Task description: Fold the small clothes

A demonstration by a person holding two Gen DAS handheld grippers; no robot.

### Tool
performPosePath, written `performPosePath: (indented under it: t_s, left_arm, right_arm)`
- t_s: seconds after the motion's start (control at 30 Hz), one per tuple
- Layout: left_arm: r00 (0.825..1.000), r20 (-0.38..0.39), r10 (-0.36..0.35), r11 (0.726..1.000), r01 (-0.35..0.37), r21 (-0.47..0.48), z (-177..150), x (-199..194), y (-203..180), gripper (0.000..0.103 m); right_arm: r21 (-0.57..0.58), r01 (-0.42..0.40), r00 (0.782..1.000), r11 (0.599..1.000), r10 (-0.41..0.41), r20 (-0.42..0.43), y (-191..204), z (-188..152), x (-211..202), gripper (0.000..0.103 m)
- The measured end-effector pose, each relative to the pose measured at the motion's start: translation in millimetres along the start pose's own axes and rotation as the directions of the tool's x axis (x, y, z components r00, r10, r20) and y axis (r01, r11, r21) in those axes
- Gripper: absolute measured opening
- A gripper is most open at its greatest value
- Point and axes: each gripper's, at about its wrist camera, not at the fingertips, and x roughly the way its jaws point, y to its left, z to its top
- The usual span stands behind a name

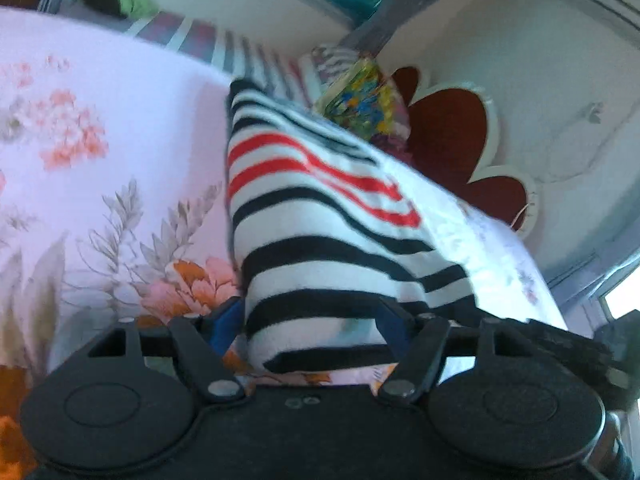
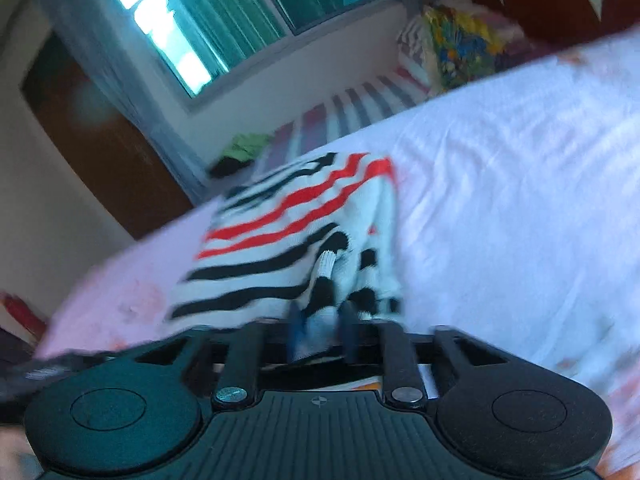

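A white knit garment (image 1: pixel 304 208) with black and red stripes lies on the floral bedsheet (image 1: pixel 100 160). Its near end rises into my left gripper (image 1: pixel 310 320), whose blue pads are closed against a thick fold of it. In the right wrist view the same garment (image 2: pixel 280 240) stretches away across the sheet (image 2: pixel 500 200). A narrow striped part with a ribbed white cuff (image 2: pixel 328 260) runs back into my right gripper (image 2: pixel 322 332), which is shut on that part. Both views are blurred.
A colourful pillow (image 1: pixel 360 100) (image 2: pixel 460 44) sits at the head of the bed before a red scalloped headboard (image 1: pixel 452 132). A striped cover (image 2: pixel 352 112) and a green-and-dark bundle (image 1: pixel 116 0) (image 2: pixel 244 146) lie along the far side under the window (image 2: pixel 240 12).
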Motion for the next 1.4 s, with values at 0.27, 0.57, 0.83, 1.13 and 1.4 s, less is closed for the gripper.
performPosePath:
  t_s: [0.27,0.57,0.83,1.13,1.4]
  left_arm:
    - [0.988,-0.009,0.155,0.971,-0.15,0.188,-6.0,-2.3,-9.4,0.054]
    - [0.988,0.116,0.099,0.904,-0.138,0.405,15.7,4.0,-74.5,0.054]
    - [0.973,0.071,0.219,0.856,-0.226,0.466,5.0,34.6,-86.6,0.051]
    - [0.953,0.126,0.275,0.82,-0.301,0.487,8.7,24.8,-82.6,0.053]
    - [0.95,0.129,0.286,0.804,-0.311,0.507,7.3,25.3,-84.6,0.053]
  right_arm:
    - [-0.026,0.127,0.992,0.992,-0.128,-0.016,-12.2,-8.5,-3.4,0.011]
    - [-0.355,0.207,0.976,0.912,-0.167,0.142,54.2,11.7,-2.8,0.011]
    - [-0.38,0.276,0.957,0.883,-0.288,0.028,34.7,-7.7,33.4,0.011]
    - [-0.394,0.279,0.96,0.876,-0.271,0.075,45.3,0.8,27.7,0.011]
    - [-0.42,0.281,0.956,0.863,-0.291,0.043,37.9,-0.7,37.7,0.011]
